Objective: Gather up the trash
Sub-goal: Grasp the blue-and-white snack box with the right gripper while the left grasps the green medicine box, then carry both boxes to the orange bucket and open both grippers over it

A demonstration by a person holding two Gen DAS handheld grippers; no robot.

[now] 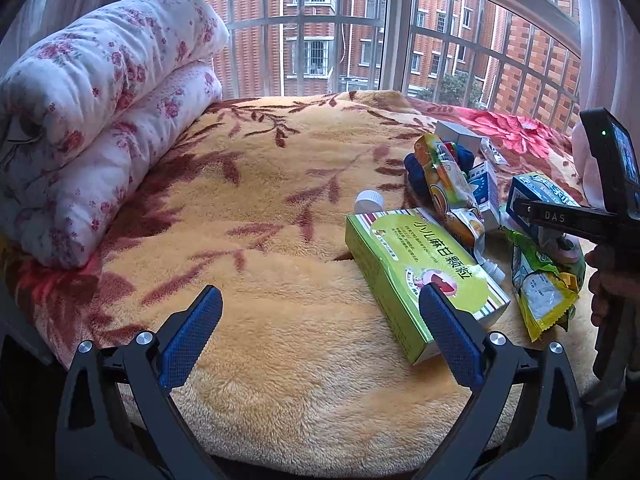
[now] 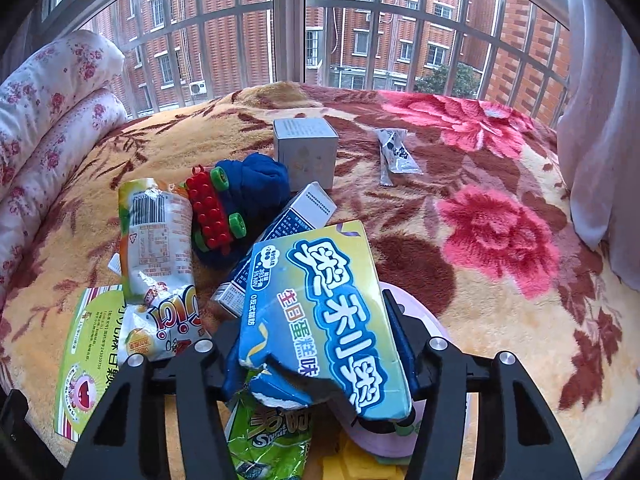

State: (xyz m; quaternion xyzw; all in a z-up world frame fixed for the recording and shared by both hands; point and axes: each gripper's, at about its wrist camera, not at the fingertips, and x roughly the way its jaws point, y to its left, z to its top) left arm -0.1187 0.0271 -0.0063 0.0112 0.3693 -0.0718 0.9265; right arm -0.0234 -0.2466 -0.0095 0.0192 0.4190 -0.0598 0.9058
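My right gripper (image 2: 316, 320) is shut on a torn blue snack box (image 2: 320, 312) and holds it above the trash pile; the box also shows in the left wrist view (image 1: 536, 196). My left gripper (image 1: 320, 308) is open and empty over the blanket, its right finger (image 1: 448, 332) beside a green medicine box (image 1: 420, 276), also in the right wrist view (image 2: 88, 356). The pile holds a green snack bag (image 2: 268, 436), an orange-white pouch (image 2: 156, 240), a small blue-white carton (image 2: 276, 240) and a white bottle cap (image 1: 370, 201).
A red toy brick car (image 2: 214, 212) lies on a blue cloth (image 2: 256, 184). A grey cube box (image 2: 306, 150) and a small white wrapper (image 2: 394, 154) lie farther back. A rolled floral quilt (image 1: 100, 116) is at left. A barred window (image 2: 288, 20) stands behind the bed.
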